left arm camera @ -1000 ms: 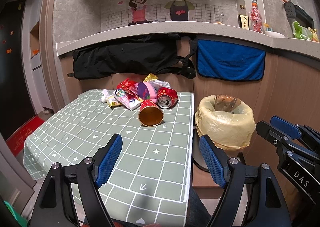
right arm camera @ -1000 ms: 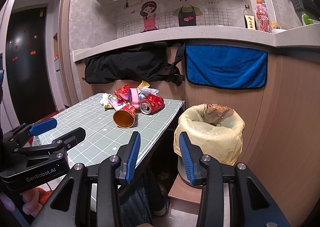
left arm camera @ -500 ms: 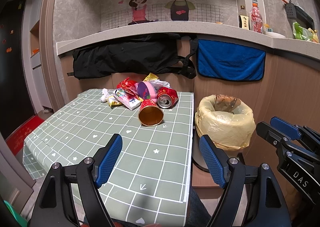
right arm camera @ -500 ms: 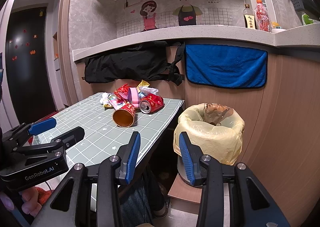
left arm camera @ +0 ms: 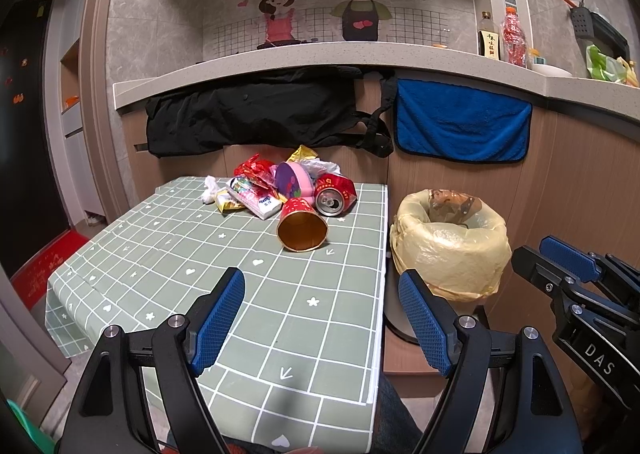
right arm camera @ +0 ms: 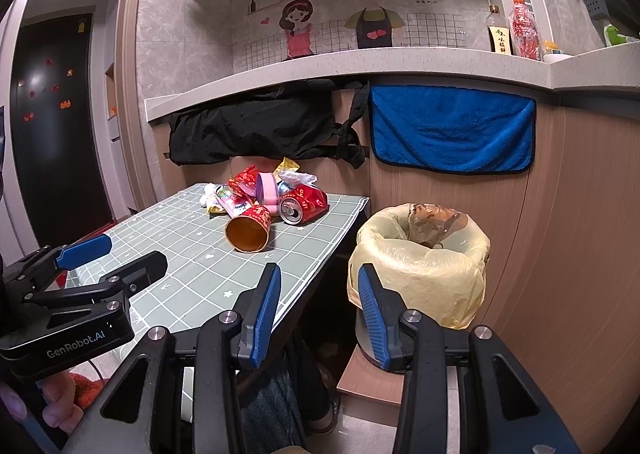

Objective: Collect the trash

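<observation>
Up at twelve o'clock there's a speckled stone counter ledge (left arm camera: 320, 54) with a cartoon couple wall sticker (left arm camera: 320, 10) behind it. A black fabric bag (left arm camera: 248, 110) and a fuzzy blue towel (left arm camera: 460, 118) hang under it. Around one o'clock sit a dark sauce bottle (left arm camera: 488, 38) and a red-filled plastic bottle (left arm camera: 514, 36).

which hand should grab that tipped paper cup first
Left, probably. The left gripper hangs open over the table, facing the paper cup. The right gripper sits past the table edge, in front of the bin.
</observation>
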`<state>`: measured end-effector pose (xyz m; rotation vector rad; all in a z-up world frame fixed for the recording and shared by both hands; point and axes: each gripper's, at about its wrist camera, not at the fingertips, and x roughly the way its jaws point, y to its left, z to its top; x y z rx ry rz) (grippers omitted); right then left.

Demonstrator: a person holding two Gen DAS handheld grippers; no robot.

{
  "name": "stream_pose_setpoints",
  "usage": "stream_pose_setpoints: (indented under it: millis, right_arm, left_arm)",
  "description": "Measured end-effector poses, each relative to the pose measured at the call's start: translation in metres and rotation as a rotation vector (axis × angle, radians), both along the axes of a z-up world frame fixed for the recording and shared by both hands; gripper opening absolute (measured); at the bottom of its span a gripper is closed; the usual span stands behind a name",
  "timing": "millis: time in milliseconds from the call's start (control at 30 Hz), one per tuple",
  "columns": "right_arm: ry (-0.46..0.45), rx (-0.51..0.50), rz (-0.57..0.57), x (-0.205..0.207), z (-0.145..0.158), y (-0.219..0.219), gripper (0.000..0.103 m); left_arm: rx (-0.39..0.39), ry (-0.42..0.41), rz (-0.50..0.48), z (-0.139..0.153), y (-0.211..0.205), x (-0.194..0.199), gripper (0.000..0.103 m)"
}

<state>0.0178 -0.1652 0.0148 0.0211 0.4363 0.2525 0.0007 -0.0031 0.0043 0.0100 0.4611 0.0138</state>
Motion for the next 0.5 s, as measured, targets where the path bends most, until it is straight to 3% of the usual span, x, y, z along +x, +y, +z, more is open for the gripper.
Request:
stream_pose_setpoints:
  millis: [500]
  right_arm:
    - [0.006, -0.001, 0.001, 0.0007, -0.0040, 0.0001, 0.039]
  left_arm:
    - [-0.005, 0.000, 0.000, -0.0001, 0.0006, 0.0026, 0.079]
